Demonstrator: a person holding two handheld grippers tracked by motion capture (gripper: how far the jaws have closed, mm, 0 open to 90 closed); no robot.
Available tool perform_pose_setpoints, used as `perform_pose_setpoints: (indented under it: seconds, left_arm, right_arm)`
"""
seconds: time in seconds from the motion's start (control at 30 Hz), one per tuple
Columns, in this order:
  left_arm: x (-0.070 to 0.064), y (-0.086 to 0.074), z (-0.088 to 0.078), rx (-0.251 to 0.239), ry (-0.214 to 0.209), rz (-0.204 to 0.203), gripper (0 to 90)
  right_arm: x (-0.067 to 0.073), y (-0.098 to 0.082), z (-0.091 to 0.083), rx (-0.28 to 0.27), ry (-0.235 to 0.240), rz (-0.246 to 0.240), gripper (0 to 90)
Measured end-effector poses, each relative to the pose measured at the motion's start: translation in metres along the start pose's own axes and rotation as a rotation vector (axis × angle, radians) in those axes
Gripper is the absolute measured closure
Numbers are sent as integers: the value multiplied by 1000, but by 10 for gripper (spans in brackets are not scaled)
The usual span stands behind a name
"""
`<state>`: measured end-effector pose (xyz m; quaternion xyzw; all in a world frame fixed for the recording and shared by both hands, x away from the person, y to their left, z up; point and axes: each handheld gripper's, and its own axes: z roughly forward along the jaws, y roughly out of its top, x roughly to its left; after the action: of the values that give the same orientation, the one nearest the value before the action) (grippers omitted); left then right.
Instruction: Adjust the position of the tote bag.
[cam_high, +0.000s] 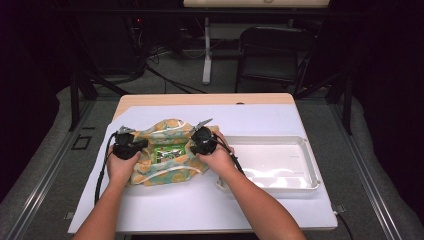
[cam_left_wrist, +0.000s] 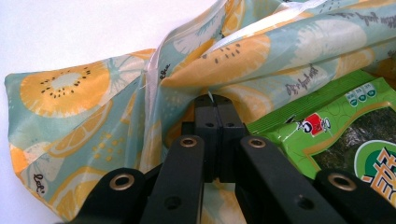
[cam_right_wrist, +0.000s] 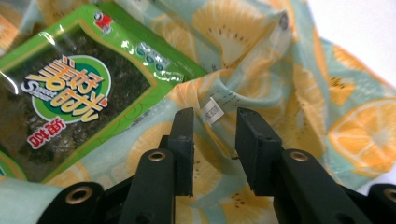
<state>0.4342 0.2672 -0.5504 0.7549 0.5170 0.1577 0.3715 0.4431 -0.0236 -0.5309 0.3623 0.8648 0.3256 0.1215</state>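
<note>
White-covered table (cam_high: 200, 200) in a dark room; folding chair (cam_high: 270, 52) behind. Left gripper (cam_left_wrist: 215, 105) clamps the fruit-print bag (cam_left_wrist: 243, 51). Right gripper (cam_right_wrist: 215, 135) jaws apart over it.

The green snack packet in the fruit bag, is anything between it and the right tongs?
Yes. The green foil snack packet lies inside the fruit-print cloth bag, and a fold of the bag's rim with a small white label sits in front of the open right tongs, packet beyond it.

fingers (cam_right_wrist: 259, 149): black, brass-ringed screws | cables (cam_high: 102, 172): black | forearms: seemingly sleeveless
</note>
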Motion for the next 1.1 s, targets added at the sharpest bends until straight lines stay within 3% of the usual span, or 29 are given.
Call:
perform_pose_setpoints:
  seconds: [0.17, 0.27, 0.5, 0.77, 0.87, 0.9, 0.93, 1.0, 1.1]
  left_arm:
    - [0, 0, 1, -11, 4, -6, 900]
    - [1, -1, 0, -10, 4, -6, 900]
    - [2, -1, -1, 1, 3, -7, 900]
    - [2, -1, -1, -10, 10, -12, 900]
    - [2, -1, 0, -8, 10, -12, 900]
    - [3, -1, 0, -9, 11, -11, 900]
    - [3, -1, 0, -9, 10, -12, 900]
    - [3, -1, 0, -8, 11, -12, 900]
    - [3, -1, -1, 4, 7, -10, 900]
  right_arm:
    - [1, 0, 5, 42, 16, -9, 796]
    - [1, -1, 5, 70, 32, -16, 900]
    - [-6, 0, -8, 51, 35, -19, 900]
    - [-17, -3, -28, -43, 24, 57, 900]
    - [-21, -5, -28, -9, 9, 56, 900]
    - [-21, -8, -25, -33, 0, 87, 900]
    - [-23, -8, -26, 10, -7, 73, 900]
    - [-24, -11, -21, 0, -17, 104, 900]
    - [-26, -11, -18, 53, -39, 104, 900]
